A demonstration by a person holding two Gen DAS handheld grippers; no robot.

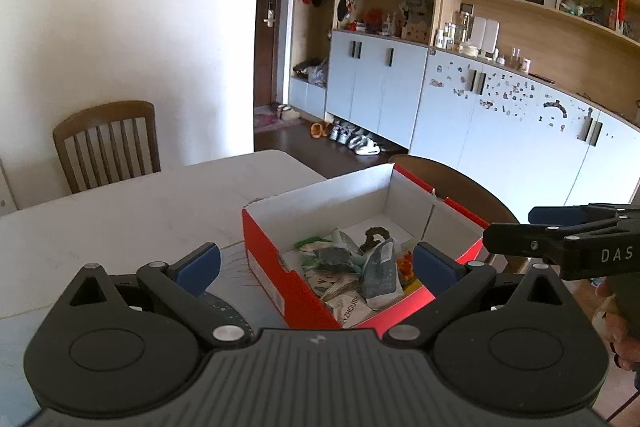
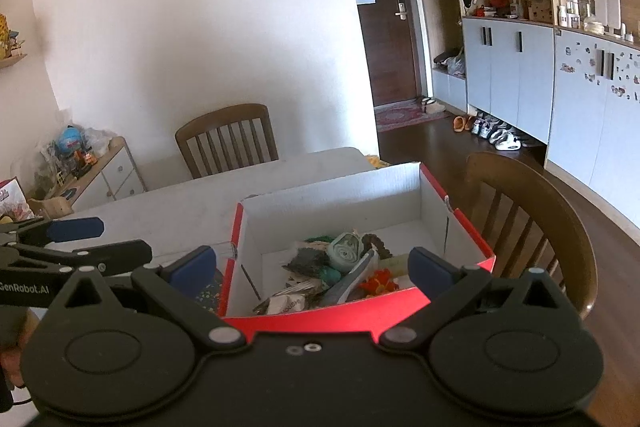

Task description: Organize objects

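Left gripper (image 1: 316, 263): fingers spread wide, nothing held, nothing touched, hovering over near-left corner of red shoebox (image 1: 268, 247). Right gripper (image 2: 312, 263): fingers equally wide apart, empty, above box's near wall. Box on white table (image 1: 140, 203), lid off, white inside; near end piled w/ crumpled packets (image 2: 304, 259), rolled green item (image 2: 346, 245), orange bit (image 2: 378, 281). Far end bare. 2 wooden chairs (image 2: 228, 135) beside table.

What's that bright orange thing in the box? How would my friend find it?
Start at the white table and find the red shoebox with white inside walls. Look in its near right corner, among the crumpled packets. The orange thing is small, frilly and vivid, the only orange piece among grey, green and white wrappers; what it is I cannot tell.
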